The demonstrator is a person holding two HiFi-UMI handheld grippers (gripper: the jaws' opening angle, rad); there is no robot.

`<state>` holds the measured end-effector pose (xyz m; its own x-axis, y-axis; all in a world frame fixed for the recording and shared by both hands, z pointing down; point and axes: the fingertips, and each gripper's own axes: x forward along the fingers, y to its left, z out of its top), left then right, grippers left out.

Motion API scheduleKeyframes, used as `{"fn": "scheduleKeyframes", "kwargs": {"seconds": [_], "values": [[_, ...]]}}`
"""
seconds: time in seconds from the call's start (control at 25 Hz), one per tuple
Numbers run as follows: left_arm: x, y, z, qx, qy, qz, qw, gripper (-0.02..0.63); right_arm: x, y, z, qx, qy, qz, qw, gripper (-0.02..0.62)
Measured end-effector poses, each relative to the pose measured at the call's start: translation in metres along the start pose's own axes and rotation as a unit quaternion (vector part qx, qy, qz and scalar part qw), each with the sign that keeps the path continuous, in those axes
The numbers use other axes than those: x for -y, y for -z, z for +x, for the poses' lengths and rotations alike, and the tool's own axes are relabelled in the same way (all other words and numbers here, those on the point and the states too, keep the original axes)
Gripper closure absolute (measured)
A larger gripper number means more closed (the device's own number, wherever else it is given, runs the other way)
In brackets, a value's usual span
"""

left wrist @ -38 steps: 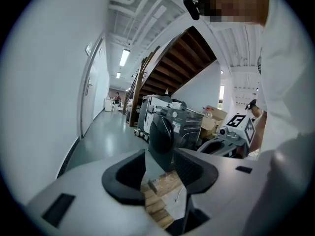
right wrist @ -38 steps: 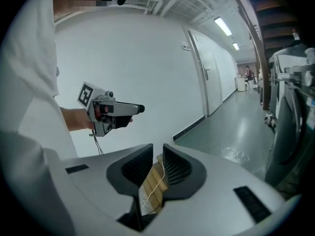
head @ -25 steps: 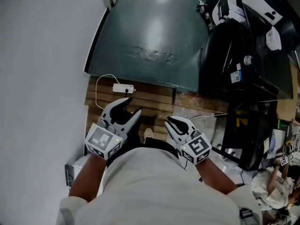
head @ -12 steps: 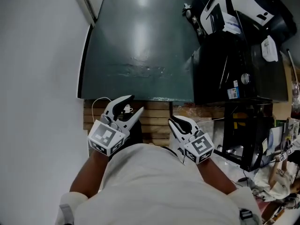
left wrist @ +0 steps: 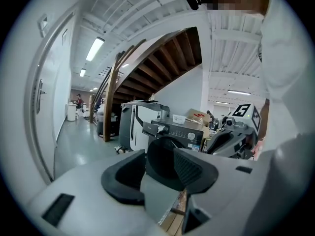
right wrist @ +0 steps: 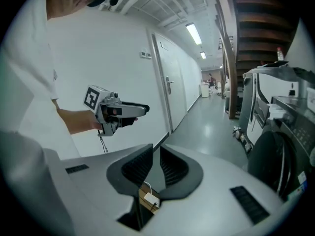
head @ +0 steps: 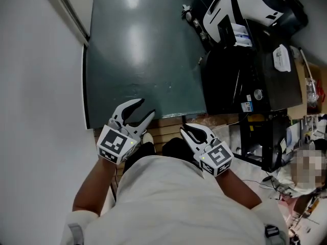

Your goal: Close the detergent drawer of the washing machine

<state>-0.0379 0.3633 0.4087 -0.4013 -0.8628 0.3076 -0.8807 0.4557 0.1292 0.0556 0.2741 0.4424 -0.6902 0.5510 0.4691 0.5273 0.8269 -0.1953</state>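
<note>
Green floor (head: 143, 50) has slid closer; left tongs (head: 144, 107), right tongs (head: 185, 129) advanced, empty.

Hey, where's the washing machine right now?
In the head view the dark washing machine stands at the right, beyond the right gripper, along the right edge of the green floor, with a white-and-black appliance behind it.
</note>
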Motion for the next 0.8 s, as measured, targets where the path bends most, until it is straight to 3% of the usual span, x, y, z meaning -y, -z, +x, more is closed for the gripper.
{"fn": "scheduleKeyframes", "kwargs": {"seconds": [0.48, 0.8], "values": [[-0.034, -0.035, 0.070, 0.012, 0.058, 0.005, 0.9982, 0.431, 0.039, -0.026, 0.010, -0.001, 0.055, 0.030, 0.998, 0.549], [-0.074, -0.062, 0.157, -0.019, 0.086, 0.038, 0.9954, 0.422, 0.129, -0.052, 0.043, 0.017, 0.085, 0.054, 0.995, 0.549]]}}
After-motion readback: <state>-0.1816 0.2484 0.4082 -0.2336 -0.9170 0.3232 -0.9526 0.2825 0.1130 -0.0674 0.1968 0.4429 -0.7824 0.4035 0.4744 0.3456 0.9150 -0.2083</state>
